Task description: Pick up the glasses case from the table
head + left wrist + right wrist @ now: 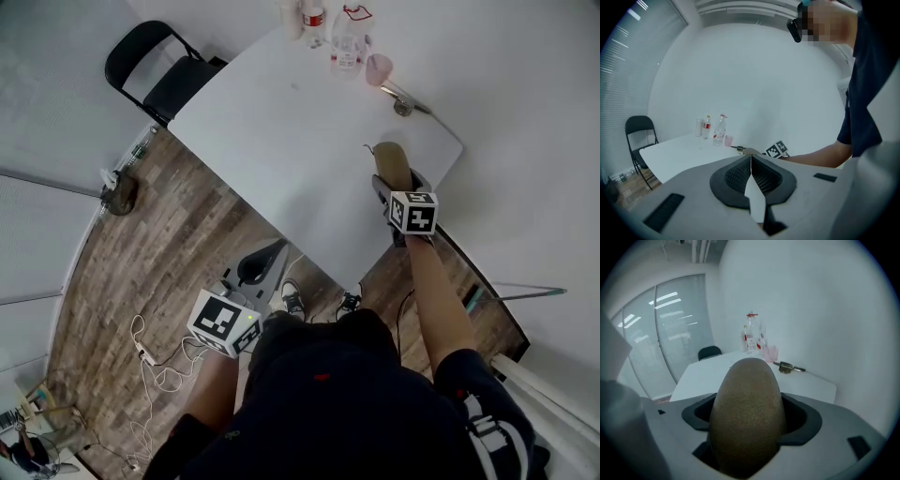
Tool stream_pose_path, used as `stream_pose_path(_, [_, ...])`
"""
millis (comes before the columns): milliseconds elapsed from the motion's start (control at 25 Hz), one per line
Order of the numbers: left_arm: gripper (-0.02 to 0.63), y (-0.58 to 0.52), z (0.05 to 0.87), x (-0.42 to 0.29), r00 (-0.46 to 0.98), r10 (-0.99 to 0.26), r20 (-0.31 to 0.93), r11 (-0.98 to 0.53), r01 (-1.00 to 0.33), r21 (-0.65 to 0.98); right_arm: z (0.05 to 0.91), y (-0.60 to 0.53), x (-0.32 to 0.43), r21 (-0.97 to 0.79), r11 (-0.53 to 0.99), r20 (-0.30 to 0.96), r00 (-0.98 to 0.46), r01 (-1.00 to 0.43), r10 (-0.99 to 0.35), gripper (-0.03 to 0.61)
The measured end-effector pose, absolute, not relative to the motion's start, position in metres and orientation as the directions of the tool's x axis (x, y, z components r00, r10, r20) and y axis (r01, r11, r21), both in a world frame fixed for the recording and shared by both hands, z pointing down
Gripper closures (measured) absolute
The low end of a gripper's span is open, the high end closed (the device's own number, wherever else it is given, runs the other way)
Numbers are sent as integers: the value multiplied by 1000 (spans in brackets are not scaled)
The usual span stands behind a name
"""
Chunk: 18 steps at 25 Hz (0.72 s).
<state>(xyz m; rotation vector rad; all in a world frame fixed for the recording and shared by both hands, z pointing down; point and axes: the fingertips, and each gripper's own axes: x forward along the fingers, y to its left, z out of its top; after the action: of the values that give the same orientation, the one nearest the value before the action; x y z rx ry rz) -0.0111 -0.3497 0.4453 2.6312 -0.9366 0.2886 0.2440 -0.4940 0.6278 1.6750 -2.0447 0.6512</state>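
Head view: at centre right, the brown glasses case [393, 161] is held by the right gripper [395, 185] at the white table's [281, 122] edge. Left gripper view: the left gripper's [751, 161] jaws are pressed together, empty. Right gripper view: the case is clamped mid-frame.

A white table [300, 122] stretches ahead of the right gripper [397, 186], with a black folding chair [159, 70] at its far-left end. Wood-plank floor [178, 244] lies to the gripper's left. A white wall [811, 310] rises ahead, with blinded windows [675, 329] to the left.
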Motion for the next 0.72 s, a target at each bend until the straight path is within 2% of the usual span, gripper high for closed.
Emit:
stream_pose_path(240, [591, -344, 419, 0, 793, -560, 240, -766, -606, 214, 528, -453, 220, -186, 204, 418, -266, -961, -869, 176])
stream_pose_path(480, [591, -335, 389, 4, 811, -554, 188, -795, -583, 171, 439, -403, 191, -120, 323, 277, -344, -939, -897, 176])
stream_pose_path(720, [591, -331, 360, 2, 812, -567, 137, -805, -582, 117, 360, -368, 187, -82, 344, 125, -352, -935, -928, 176])
